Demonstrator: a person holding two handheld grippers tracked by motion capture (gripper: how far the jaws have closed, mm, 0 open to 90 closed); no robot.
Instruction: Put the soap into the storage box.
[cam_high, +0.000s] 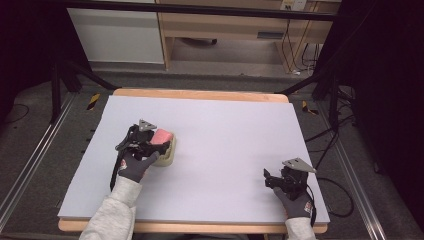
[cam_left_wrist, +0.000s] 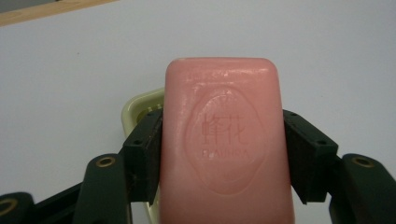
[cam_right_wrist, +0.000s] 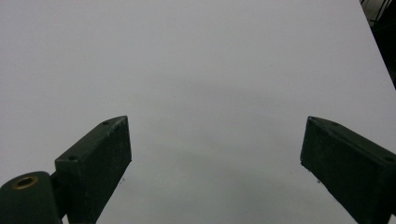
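**Pink soap held over its dish**

The left gripper (cam_left_wrist: 223, 154) is clamped on a bar of pink soap (cam_left_wrist: 224, 135) — its two black jaws press against the bar's long sides, one on each. The bar has rounded corners and an oval stamp with characters pressed into its face. Behind and under it, at its left edge, peeks the rim of a pale yellow soap dish (cam_left_wrist: 135, 108); whether the bar touches the dish cannot be told from this view.

From the high view, the left gripper (cam_high: 159, 145) sits at the left-middle of the white table (cam_high: 230, 145), held by a hand in a dark glove (cam_high: 134, 166) with a light grey sleeve behind it. The soap (cam_high: 162, 135) shows as a pink patch at the jaw end, right above the dish (cam_high: 169, 156), which rests on the table surface.

The right gripper (cam_high: 270, 179) rests well apart, near the table's front right corner, also in a gloved hand (cam_high: 295, 204). In its own view the right gripper (cam_right_wrist: 215, 154) stands with jaws spread wide — nothing but bare white tabletop (cam_right_wrist: 210, 70) between them.
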